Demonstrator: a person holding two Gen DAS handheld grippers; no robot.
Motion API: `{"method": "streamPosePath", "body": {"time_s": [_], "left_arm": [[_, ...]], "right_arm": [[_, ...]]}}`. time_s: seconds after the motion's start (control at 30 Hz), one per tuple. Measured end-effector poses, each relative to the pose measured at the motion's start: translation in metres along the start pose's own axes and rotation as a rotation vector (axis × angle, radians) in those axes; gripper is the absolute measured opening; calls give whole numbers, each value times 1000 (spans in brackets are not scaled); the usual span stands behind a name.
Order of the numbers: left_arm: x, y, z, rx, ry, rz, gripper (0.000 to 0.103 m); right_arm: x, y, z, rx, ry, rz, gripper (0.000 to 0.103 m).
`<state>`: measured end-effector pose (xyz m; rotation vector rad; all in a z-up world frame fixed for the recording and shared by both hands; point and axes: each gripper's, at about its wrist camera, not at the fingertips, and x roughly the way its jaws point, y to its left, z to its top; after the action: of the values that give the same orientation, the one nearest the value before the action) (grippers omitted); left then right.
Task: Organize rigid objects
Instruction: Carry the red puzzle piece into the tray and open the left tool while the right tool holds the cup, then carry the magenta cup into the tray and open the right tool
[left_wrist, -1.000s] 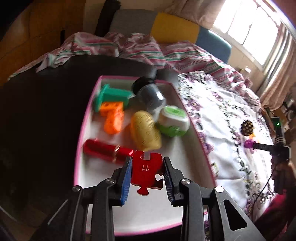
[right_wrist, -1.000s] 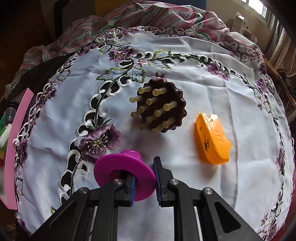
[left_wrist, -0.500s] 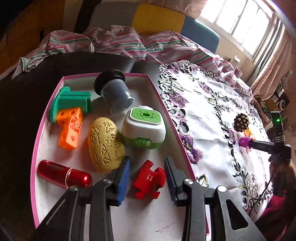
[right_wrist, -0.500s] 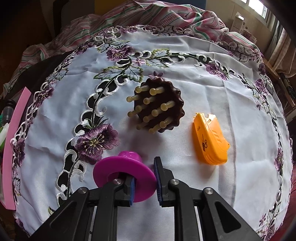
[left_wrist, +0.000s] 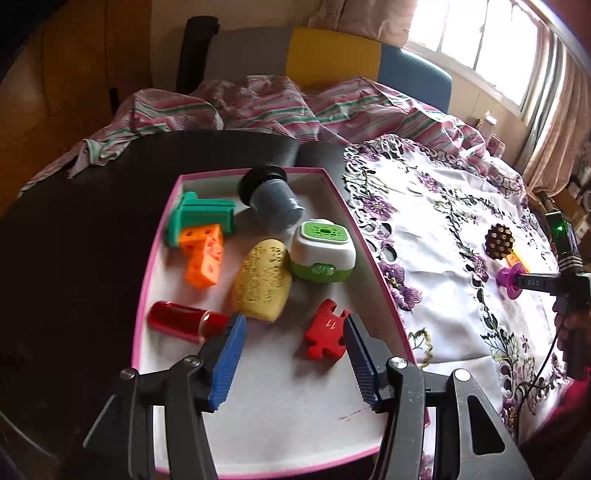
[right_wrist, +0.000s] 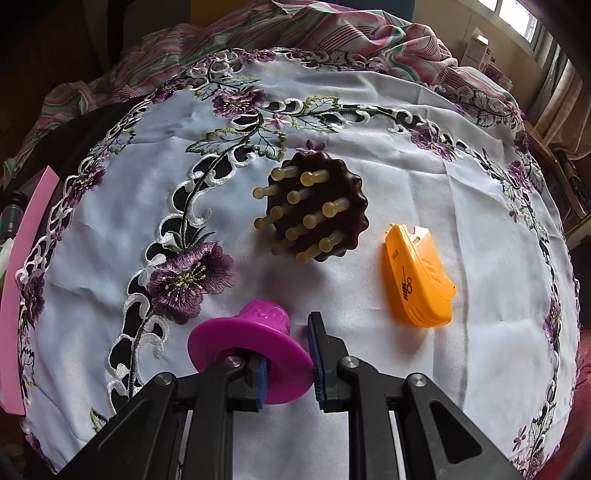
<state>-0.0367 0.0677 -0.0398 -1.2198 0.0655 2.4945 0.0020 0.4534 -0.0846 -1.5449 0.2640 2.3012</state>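
My left gripper (left_wrist: 293, 356) is open and empty above the pink-rimmed white tray (left_wrist: 146, 258). A red puzzle piece (left_wrist: 325, 334) lies flat in the tray, just inside the right finger. The tray also holds a red cylinder (left_wrist: 183, 320), a yellow egg shape (left_wrist: 263, 278), a green-and-white box (left_wrist: 322, 251), orange cubes (left_wrist: 202, 256), a green block (left_wrist: 199, 218) and a grey cup (left_wrist: 273, 201). My right gripper (right_wrist: 288, 354) is shut on the brim of a magenta hat-shaped piece (right_wrist: 255, 343), low over the embroidered cloth (right_wrist: 332, 96). It also shows in the left wrist view (left_wrist: 509, 282).
A brown massage brush (right_wrist: 314, 212) with pale pegs and an orange plastic case (right_wrist: 417, 275) lie on the cloth beyond the right gripper. The tray's pink edge (right_wrist: 22, 284) shows far left. Striped bedding (left_wrist: 258, 107) lies behind the dark table (left_wrist: 74, 221).
My left gripper opened and let go of the red puzzle piece, which now lies in the tray, then drew back. The right gripper kept hold of the magenta piece and shifted little.
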Motion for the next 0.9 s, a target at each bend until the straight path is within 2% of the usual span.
{"method": "streamPosePath", "body": {"time_s": [0.43, 0.63, 0.73, 0.9], "left_arm": [[-14, 23, -10, -44, -7, 51, 56], [-17, 36, -13, -65, -5, 65, 56], [-17, 42, -15, -75, -4, 67, 56], [-18, 49, -18, -95, -3, 72, 56]], "right_arm": [[-3, -2, 0, 5, -24, -25, 14], [-14, 8, 3, -7, -55, -1, 14], [-25, 22, 5, -26, -75, 28, 14], [-51, 76, 4, -128, -128, 103, 14]]}}
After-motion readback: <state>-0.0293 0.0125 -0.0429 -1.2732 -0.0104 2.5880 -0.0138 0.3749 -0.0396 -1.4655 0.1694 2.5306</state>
